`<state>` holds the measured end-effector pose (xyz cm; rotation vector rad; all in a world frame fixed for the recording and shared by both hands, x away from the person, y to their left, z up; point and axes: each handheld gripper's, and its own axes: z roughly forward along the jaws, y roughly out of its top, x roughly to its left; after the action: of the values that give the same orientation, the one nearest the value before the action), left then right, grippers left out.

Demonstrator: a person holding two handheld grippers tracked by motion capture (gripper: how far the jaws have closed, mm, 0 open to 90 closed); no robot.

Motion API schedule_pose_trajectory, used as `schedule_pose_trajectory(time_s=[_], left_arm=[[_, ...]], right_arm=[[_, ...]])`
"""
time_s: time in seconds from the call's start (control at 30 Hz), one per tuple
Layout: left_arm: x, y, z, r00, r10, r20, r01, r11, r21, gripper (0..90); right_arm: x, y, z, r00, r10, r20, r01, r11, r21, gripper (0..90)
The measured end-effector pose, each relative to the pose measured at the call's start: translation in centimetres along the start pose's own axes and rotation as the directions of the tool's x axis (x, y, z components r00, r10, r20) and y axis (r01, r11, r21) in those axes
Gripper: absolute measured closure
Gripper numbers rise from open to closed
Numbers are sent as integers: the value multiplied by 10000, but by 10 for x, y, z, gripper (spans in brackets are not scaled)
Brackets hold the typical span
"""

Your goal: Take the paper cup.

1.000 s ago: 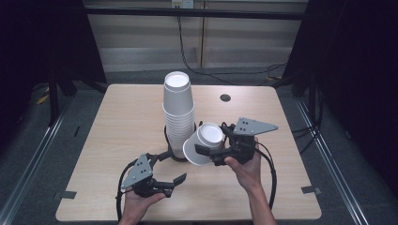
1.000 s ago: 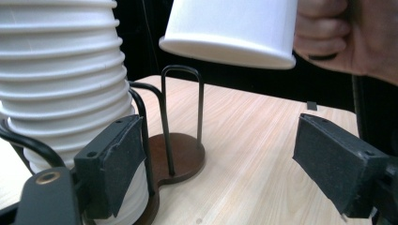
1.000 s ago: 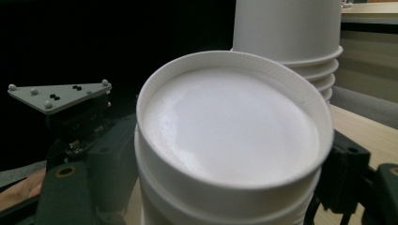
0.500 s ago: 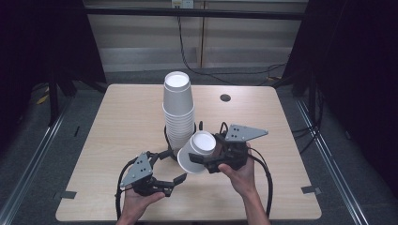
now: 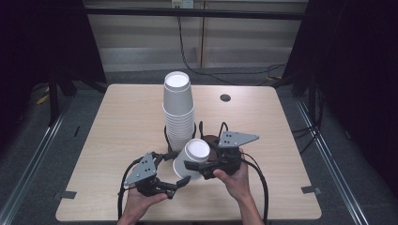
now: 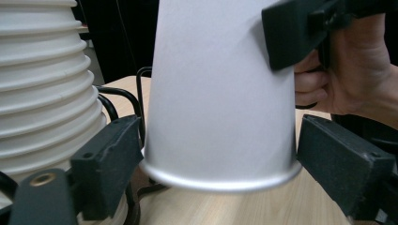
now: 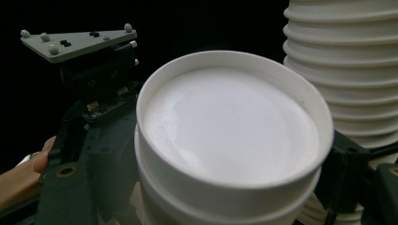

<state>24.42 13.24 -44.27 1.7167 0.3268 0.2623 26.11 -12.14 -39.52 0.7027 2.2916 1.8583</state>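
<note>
White paper cup (image 5: 190, 158) is being clamped upside down in my right gripper (image 5: 199, 165); my left gripper (image 5: 180, 180) jaws have just been opening, flanking its rim (image 6: 220, 176) beside the stack (image 5: 178, 112). Handing over, I judge; next, a squeeze.

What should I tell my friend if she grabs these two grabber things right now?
Right gripper: shut on the upside-down white cup, holding it tilted above the table.
Left gripper: jaws have just been opening. They flank the cup's rim and do not clamp it.
Cup stack: upright mid-table, just behind the held cup.
Done: one cup is off the stack. The right gripper view shows a seam, so it may be two nested cups.
Left: probably set the cup down, or pull the pair apart.
</note>
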Motion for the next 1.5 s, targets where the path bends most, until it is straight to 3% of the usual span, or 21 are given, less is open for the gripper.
schedule_pose_trajectory(time_s=[0.17, 0.47, 1.07, 1.27, 1.37, 1.5], left_arm=[[0, 0, 4, 10000, -10, -80, 11, 10000, 44, 110], [2, 1, 10, 9998, 34, 175, -35, 10000, 64, 92], [7, 0, 16, 9998, -39, 212, 38, 10000, 28, 126], [11, 0, 15, 9998, -86, 175, 83, 9998, 187, 138], [12, -1, 15, 9989, -254, 387, 242, 9993, 300, 139], [11, 1, 14, 9986, -175, 506, 147, 9984, 539, 142]], right_arm=[[1, -1, 3, 9999, 6, -151, -7, 10000, -81, 215], [3, -1, 8, 9995, 61, -311, -66, 9999, -150, 215], [1, -1, 10, 9994, 92, -320, -102, 9994, -319, 199], [-3, -2, 13, 9996, 95, -282, -103, 9995, -295, 174], [-3, -2, 12, 9991, 153, -384, -171, 9987, -471, 138], [-1, -3, 6, 9987, 221, -463, -247, 9981, -566, 130]])
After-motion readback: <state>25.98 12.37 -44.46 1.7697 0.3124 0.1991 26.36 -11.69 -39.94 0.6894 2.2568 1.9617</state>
